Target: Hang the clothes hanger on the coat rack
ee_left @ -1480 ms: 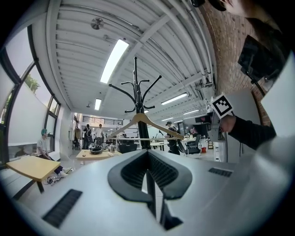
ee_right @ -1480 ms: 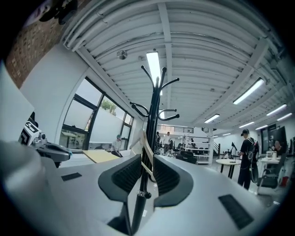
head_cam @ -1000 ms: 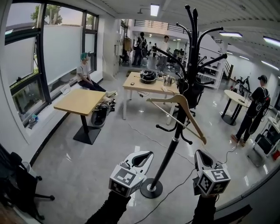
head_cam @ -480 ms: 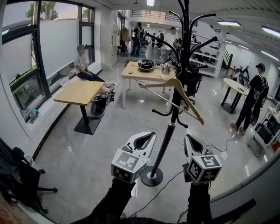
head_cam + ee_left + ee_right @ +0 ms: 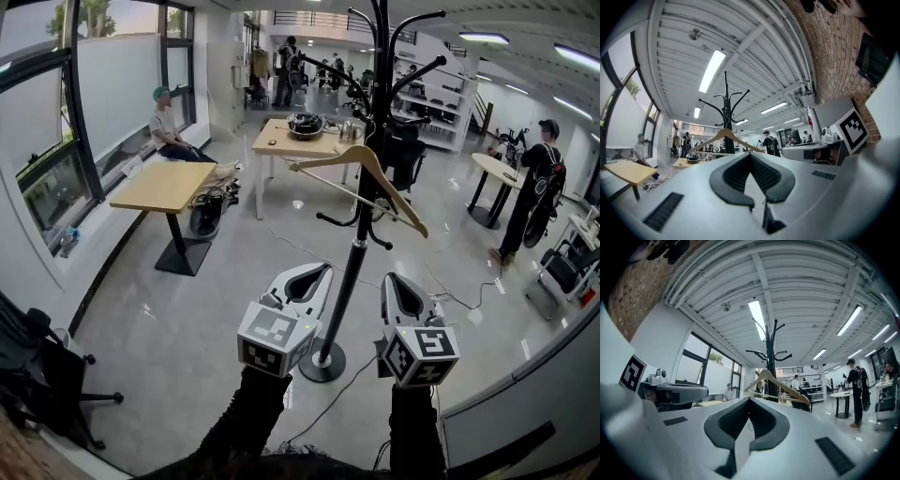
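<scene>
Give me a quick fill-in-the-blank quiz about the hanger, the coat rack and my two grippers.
The ____ clothes hanger hangs on the black coat rack.
In the head view, its pole rises ____ the left gripper and the right gripper.
Both grippers are ____, holding nothing.
Missing words: wooden; between; shut.

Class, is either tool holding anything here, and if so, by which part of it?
Nothing is held. The left tool and right tool both have jaws together and empty; the hanger hangs on the coat rack, apart from both.
</scene>
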The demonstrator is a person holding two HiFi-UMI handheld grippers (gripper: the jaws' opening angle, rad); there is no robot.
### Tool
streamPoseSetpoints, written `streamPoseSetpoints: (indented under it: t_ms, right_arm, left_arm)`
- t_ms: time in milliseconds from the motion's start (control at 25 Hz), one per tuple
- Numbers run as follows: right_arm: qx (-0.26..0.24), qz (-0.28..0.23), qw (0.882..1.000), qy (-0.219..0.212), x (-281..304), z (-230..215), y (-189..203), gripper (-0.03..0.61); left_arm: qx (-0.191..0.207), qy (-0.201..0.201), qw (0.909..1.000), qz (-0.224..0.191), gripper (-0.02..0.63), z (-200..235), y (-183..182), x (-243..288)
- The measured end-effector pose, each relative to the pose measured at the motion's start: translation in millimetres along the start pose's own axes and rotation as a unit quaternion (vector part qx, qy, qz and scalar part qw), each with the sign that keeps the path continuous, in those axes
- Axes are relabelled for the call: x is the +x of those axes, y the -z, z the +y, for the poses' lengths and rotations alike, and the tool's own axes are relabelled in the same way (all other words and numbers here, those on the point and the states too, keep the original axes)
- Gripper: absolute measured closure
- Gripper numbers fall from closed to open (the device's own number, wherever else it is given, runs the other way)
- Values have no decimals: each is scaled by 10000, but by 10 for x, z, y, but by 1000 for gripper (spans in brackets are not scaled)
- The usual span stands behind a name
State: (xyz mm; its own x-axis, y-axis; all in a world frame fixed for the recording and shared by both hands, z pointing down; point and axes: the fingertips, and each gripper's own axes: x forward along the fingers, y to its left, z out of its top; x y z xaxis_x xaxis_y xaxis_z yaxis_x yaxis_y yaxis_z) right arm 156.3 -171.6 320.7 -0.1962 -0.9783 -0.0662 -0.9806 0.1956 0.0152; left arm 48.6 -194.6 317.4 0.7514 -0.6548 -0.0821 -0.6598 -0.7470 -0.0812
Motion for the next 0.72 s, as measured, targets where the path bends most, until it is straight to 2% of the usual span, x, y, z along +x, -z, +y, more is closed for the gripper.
streamPoseSetpoints:
  t_ms: [400,720]
  right_arm:
    - [-81,51,9999,46,-129,2,6,569]
    - [-176,100,9997,107,-194,-109,25,569]
  left_arm:
    - [-95,-59,9998,140,606,-104,62,-61]
    - [-96,70,9998,172,606,-251,78,46]
